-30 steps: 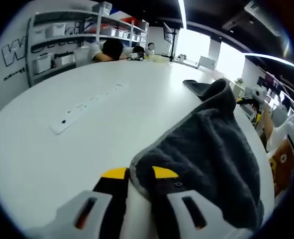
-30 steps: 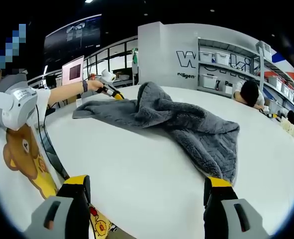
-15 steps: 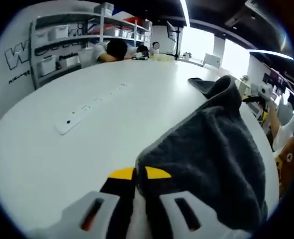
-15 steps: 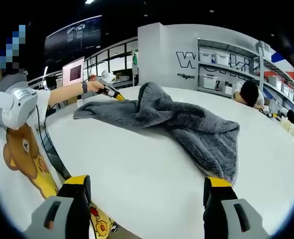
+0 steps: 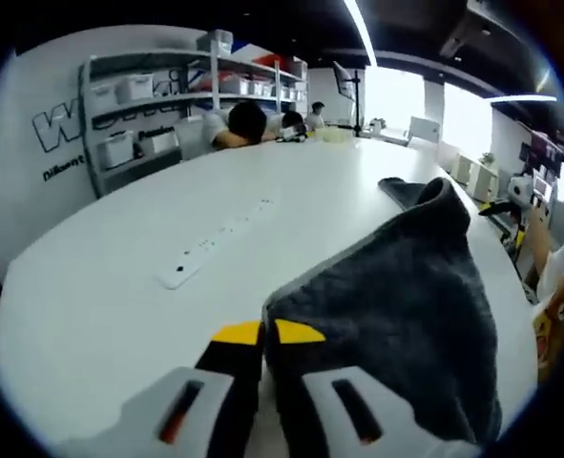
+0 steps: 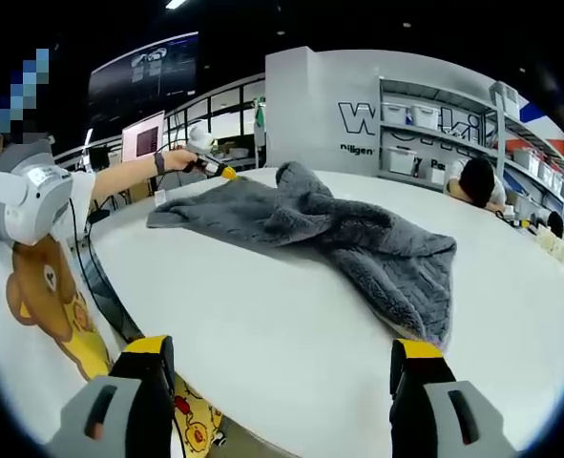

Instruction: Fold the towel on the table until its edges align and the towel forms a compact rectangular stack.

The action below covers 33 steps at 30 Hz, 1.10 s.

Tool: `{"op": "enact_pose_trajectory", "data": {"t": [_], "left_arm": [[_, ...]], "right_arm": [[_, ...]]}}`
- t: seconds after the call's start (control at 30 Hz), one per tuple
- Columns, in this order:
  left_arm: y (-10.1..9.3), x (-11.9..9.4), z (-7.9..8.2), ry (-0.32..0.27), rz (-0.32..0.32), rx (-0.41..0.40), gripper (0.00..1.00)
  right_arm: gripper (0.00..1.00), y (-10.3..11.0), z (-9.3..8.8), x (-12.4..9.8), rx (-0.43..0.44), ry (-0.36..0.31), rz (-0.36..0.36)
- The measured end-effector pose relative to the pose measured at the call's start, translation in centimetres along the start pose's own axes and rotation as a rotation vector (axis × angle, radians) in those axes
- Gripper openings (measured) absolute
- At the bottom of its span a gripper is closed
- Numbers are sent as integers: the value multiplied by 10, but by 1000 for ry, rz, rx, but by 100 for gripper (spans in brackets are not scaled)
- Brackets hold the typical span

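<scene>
A dark grey fluffy towel (image 6: 358, 239) lies crumpled across the white round table (image 6: 262, 324). My left gripper (image 5: 267, 334) is shut on one corner of the towel (image 5: 406, 296), yellow tips pressed together over the cloth. From the right gripper view, that left gripper (image 6: 215, 169) sits in a person's hand at the far side, holding the corner slightly off the table. My right gripper (image 6: 282, 358) stands wide open near the table's near edge with nothing between its jaws. The towel's nearest corner (image 6: 425, 329) lies just beyond its right jaw.
A white power strip (image 5: 219, 243) lies on the table left of the towel. A person (image 5: 241, 124) rests their head on the far side of the table. Shelves with white bins (image 5: 138, 105) line the wall behind. The table edge (image 6: 119, 315) curves near my right gripper.
The left gripper has pulled its towel corner up and outward, so the raised hump in the towel has flattened and stretched. The right gripper has stayed still and open.
</scene>
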<state>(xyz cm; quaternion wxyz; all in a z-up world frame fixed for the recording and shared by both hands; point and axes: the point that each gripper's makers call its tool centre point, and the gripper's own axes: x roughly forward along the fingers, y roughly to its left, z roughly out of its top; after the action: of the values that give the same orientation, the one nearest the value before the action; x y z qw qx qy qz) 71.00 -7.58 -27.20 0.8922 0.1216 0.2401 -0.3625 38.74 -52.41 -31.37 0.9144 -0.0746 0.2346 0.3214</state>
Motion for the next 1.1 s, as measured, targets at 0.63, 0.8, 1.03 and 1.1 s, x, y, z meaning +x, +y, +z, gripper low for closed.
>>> {"op": "enact_pose_trajectory", "data": {"t": [0.63,0.8,1.03,1.1], "left_arm": [[79,-50,-15,1,224,-80,5],[96,-54,-26,16,275,-112,5],[117,-58,-38,37,331,-143,5],[120,-58,-46,62,348,-142,5]], "right_arm": [[98,0,0,-1,-3,-7,-2],[98,-1,1,-5,-3,-14,-10],[98,0,-2,-8,4,-3,-21],[98,-1,-2,-8,6,-2,-25]]}}
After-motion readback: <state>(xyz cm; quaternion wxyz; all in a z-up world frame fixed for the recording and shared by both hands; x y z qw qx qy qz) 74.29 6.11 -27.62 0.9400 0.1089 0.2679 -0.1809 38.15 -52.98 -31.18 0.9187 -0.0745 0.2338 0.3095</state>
